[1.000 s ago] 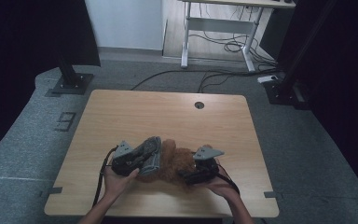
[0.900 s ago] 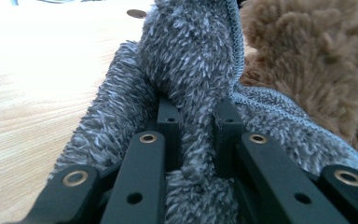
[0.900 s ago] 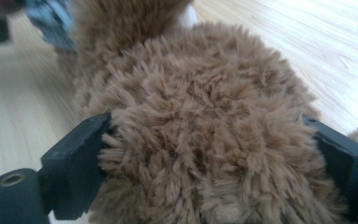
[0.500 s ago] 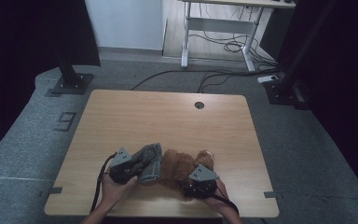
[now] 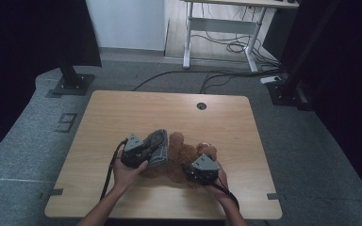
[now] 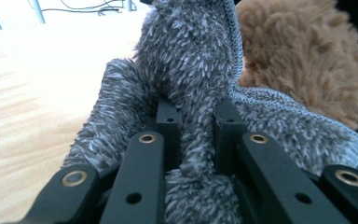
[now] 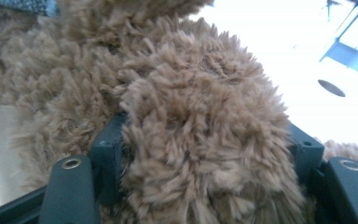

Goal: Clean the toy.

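**Now both grippers are on the soft toy at the near middle of the table**

Here the left gripper (image 5: 147, 149) sits at the near-left of the toy, its jaws pressed close together on a fold of fuzzy grey cloth (image 6: 186, 70). In the left gripper view the two black jaws rise side by side with only a thin ridge of the grey pile squeezed between them, and the rest of the cloth bulges up and spreads to either side. Just behind the cloth, on the right of that view, lies the brown plush toy (image 6: 303, 60).

From the high view the brown toy (image 5: 181, 157) lies on the wooden table (image 5: 136, 110) between the two hands, near the front edge, with the grey cloth touching its left side.

The right gripper (image 5: 199, 175) is at the toy's near-right side. Its jaws have just been closing and stand on either side of a thick lump of brown fur (image 7: 205, 140), which fills the gap from one jaw to the other.
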The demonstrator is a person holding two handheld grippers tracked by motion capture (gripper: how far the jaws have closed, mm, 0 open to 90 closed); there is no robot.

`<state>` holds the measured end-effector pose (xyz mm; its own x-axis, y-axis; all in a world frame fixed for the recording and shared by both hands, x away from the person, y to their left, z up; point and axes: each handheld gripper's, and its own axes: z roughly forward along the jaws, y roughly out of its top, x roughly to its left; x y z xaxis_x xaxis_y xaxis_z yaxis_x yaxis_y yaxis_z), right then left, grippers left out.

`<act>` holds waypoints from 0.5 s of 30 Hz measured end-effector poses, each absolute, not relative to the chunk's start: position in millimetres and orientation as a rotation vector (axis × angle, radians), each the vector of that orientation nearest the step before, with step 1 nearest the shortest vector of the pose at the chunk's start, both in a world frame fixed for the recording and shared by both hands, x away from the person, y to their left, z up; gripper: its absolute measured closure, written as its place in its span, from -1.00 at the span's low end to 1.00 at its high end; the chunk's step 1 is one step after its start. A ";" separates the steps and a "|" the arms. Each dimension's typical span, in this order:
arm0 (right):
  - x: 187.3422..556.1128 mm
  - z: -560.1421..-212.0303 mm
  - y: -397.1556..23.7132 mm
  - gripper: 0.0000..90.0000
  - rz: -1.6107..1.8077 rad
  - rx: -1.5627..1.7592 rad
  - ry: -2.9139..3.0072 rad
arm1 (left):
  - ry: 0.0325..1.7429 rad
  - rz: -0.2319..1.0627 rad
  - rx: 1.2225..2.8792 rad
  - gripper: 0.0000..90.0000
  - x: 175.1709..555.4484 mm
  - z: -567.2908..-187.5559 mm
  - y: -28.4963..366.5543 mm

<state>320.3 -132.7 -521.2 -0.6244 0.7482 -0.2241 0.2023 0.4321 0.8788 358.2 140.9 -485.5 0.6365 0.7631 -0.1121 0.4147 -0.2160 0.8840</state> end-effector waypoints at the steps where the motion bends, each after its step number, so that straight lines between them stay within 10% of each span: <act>1: 322.1 -521.8 -132.5 -0.25 1.158 0.787 2.063 | 0.945 0.429 1.839 0.71 360.7 -485.6 140.6; 15: 328.4 -523.2 -133.8 -0.19 1.162 0.782 1.994 | 0.931 0.416 1.823 0.71 368.5 -488.6 139.9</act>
